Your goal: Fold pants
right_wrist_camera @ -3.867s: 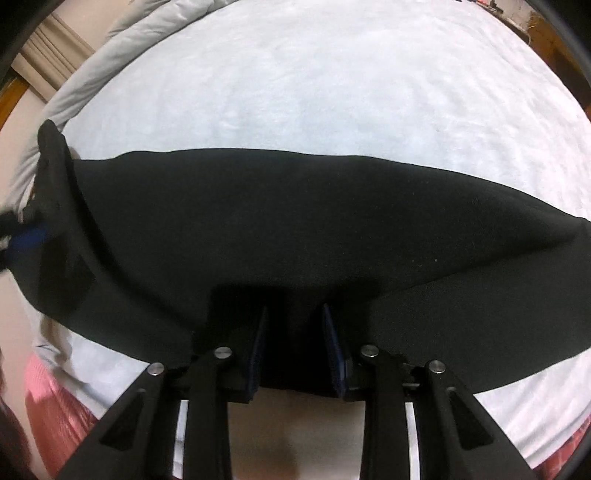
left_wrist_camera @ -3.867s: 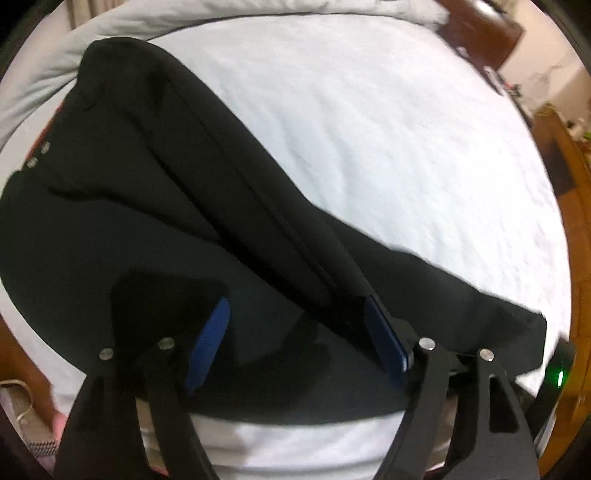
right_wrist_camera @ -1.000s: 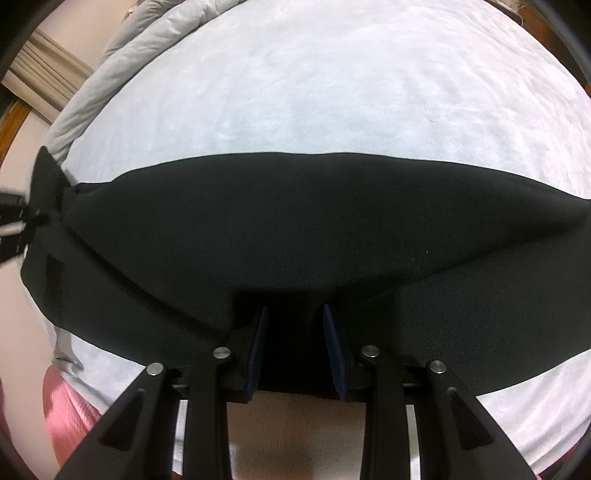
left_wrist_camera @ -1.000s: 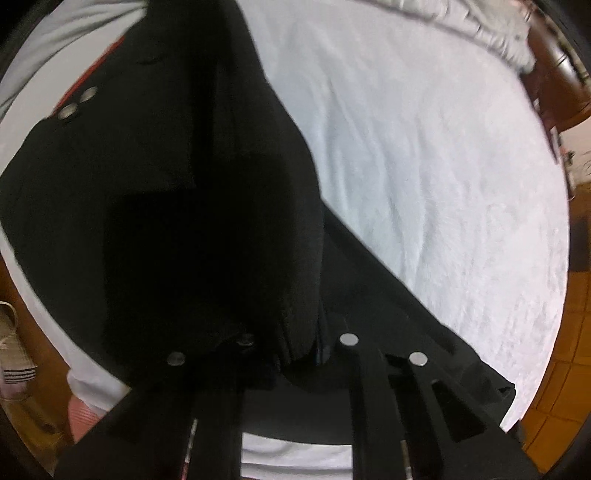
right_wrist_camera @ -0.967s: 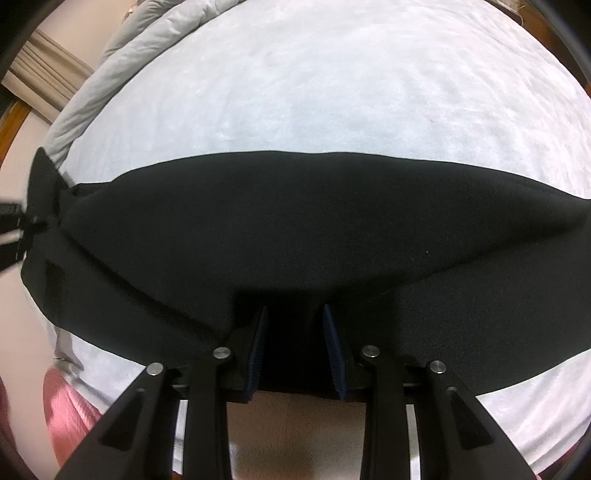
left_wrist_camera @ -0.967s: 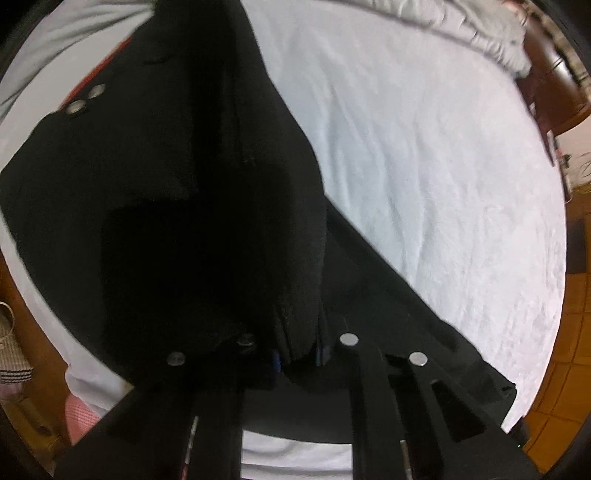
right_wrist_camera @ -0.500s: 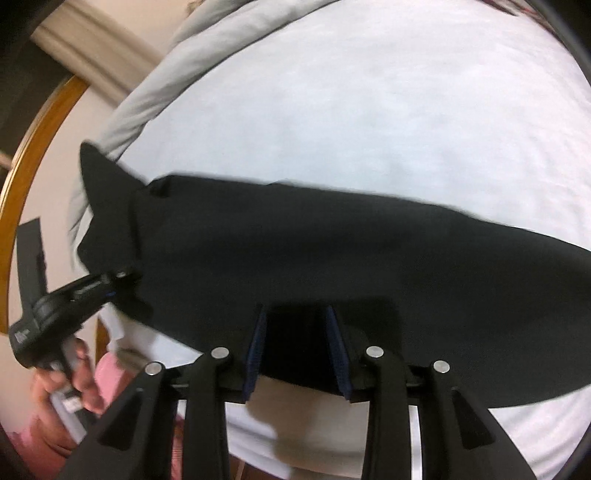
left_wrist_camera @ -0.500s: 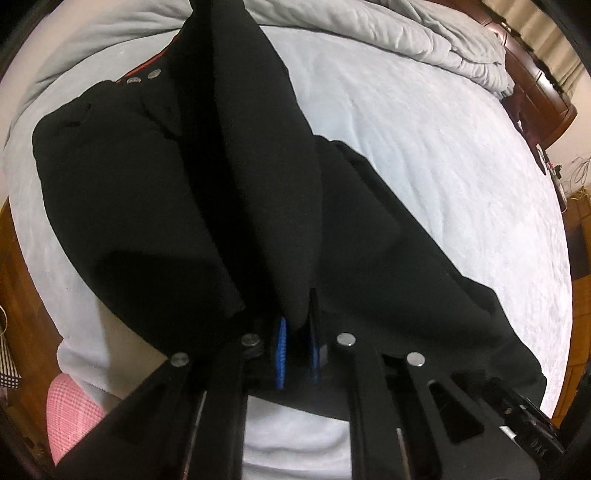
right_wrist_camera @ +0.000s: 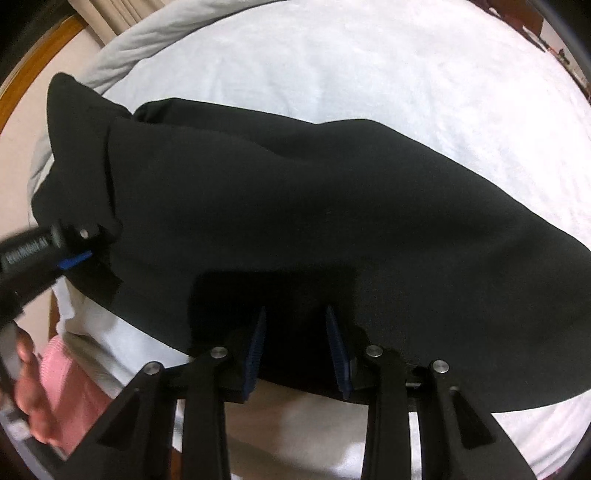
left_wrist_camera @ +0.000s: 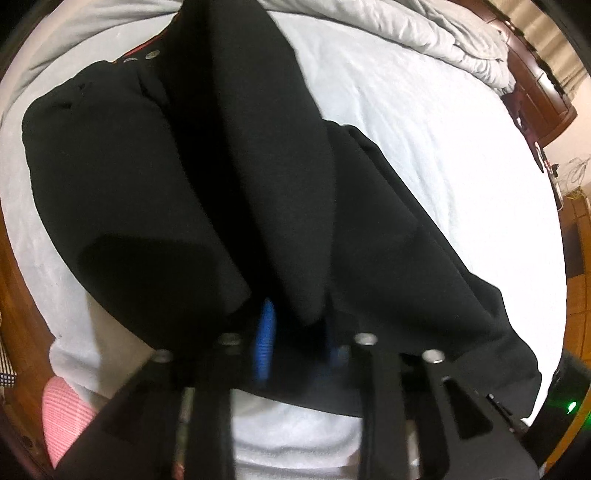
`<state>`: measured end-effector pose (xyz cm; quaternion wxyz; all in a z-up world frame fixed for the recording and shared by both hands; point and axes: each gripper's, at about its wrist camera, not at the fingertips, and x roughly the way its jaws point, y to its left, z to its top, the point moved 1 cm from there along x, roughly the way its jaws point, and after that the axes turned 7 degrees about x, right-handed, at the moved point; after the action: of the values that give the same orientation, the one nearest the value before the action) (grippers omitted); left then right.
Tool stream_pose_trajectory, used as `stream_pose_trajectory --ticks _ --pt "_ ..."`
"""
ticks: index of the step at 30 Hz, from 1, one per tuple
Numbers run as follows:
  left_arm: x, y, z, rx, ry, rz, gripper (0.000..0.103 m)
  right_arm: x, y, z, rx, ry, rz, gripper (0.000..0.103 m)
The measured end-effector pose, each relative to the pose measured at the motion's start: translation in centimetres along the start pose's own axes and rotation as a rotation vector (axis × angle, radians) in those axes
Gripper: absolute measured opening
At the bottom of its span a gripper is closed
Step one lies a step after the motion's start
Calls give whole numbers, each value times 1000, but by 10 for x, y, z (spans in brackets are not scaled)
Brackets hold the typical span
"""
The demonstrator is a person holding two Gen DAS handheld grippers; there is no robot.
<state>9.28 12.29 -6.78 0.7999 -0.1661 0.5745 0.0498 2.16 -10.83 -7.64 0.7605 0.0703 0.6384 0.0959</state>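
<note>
Black pants lie across the near side of a white bed. My left gripper has its blue pads parted around a raised fold of the waist end, which rises up the middle of the left wrist view; snaps and red trim show at top left. In the right wrist view the pants spread wide, and my right gripper is partly open with a fold of the near edge between its pads. The left gripper also shows in that view at the pants' left end.
A grey duvet is bunched along the far edge of the bed. Dark wooden furniture stands at the far right. A wooden bed frame runs along the left. The person's pink clothing is at the near left.
My left gripper has lifted the waist end off the bed, and its pads have parted from shut to slightly open. My right gripper has swung, bringing the left gripper closer in its view.
</note>
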Motion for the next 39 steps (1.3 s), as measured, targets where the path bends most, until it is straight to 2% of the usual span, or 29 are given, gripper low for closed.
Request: stream_pose_trajectory --ticks 1,4,9,11,17,22,24,28,31,33,36,38,39 --pt "0 3 4 -5 6 3 49 -3 -3 -5 1 -5 -2 34" --pt "6 7 13 4 38 16 61 -3 -4 -6 10 -12 -2 34" --pt "11 6 30 28 133 28 65 -1 -5 -5 20 -23 -5 34" --pt "10 10 38 14 169 26 69 -6 -18 -18 22 -27 -3 34" --pt "-2 26 49 -42 254 -25 69 -8 -23 -22 29 -27 11 34" --pt "-21 35 42 -30 233 -19 70 -10 -26 -24 24 -28 6 34" --pt "-25 43 44 -49 196 -3 73 -10 -26 -24 25 -25 5 34" --pt "-24 57 66 -109 140 -18 75 -10 -26 -22 25 -23 6 34" --pt "-30 45 88 -67 75 13 77 -10 -24 -21 25 -21 0 34" --pt "-29 33 102 -23 52 59 87 -10 -23 -21 24 -21 -3 34" --pt "-9 20 115 1 78 122 85 -9 -23 -20 27 -22 -3 34" --pt "3 19 117 -8 105 127 63 -9 -23 -20 27 -22 2 34" --pt "10 20 117 -18 121 105 56 -9 -24 -20 28 -22 4 34"
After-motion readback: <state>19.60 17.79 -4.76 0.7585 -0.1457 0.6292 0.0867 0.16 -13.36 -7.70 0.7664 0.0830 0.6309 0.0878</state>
